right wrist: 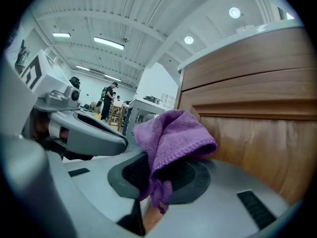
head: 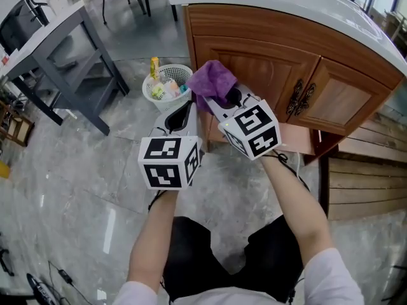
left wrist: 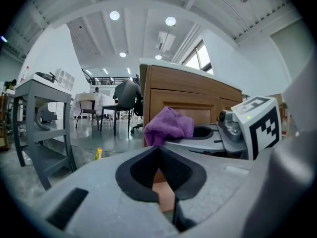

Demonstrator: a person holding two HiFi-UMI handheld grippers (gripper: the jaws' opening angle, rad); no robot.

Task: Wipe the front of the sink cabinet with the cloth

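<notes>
A purple cloth (head: 213,82) (right wrist: 173,138) (left wrist: 169,125) is pinched in my right gripper (head: 219,100) (right wrist: 158,182), which is shut on it and holds it just in front of the wooden sink cabinet (head: 267,62) (right wrist: 257,118), at its left door panel. I cannot tell whether the cloth touches the wood. My left gripper (head: 181,116) (left wrist: 161,175) hovers just left of the right one, jaws shut with nothing between them. The cabinet (left wrist: 188,95) carries a white countertop (head: 286,5) and dark ornate door handles (head: 300,97).
A white wastebasket (head: 166,84) with rubbish stands on the marble floor left of the cabinet. A grey table (head: 60,49) is at the far left, chairs behind it. Wooden planks (head: 365,170) lie on the right. The person's legs are below me.
</notes>
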